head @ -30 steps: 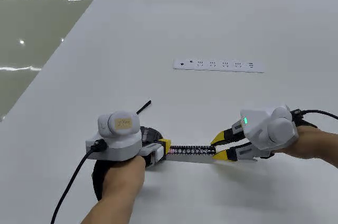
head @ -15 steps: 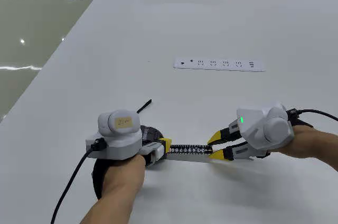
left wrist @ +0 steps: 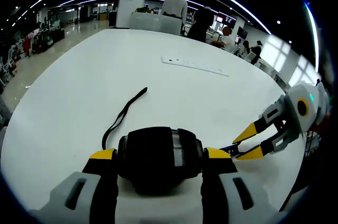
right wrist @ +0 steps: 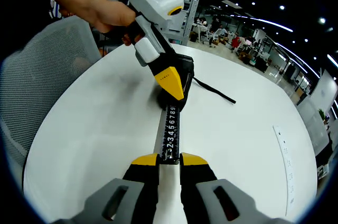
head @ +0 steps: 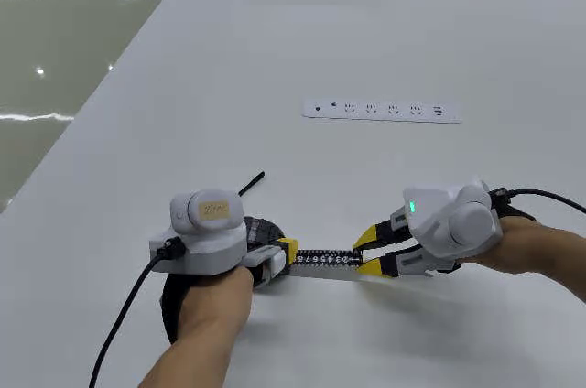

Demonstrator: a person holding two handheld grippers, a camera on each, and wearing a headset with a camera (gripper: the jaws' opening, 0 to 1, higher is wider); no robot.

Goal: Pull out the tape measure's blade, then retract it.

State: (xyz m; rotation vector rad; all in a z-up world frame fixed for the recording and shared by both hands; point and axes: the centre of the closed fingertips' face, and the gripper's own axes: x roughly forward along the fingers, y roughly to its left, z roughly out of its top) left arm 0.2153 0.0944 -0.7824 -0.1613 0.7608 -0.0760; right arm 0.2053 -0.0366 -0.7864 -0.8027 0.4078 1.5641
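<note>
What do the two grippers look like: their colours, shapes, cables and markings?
Both have light grey, blocky plastic bodies with two tapering jaws that end in yellow tips. The left gripper has a black cable running from its rear. The right gripper has a small green light on its body and a second black cable.

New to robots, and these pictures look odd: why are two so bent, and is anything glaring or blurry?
Head view: even, soft light, sharp; glare streaks on the shiny floor. Left gripper view: the fisheye lens bows the table edge; the tape measure looms large. Right gripper view: same bending, yet the blade numbers read crisp.
</note>
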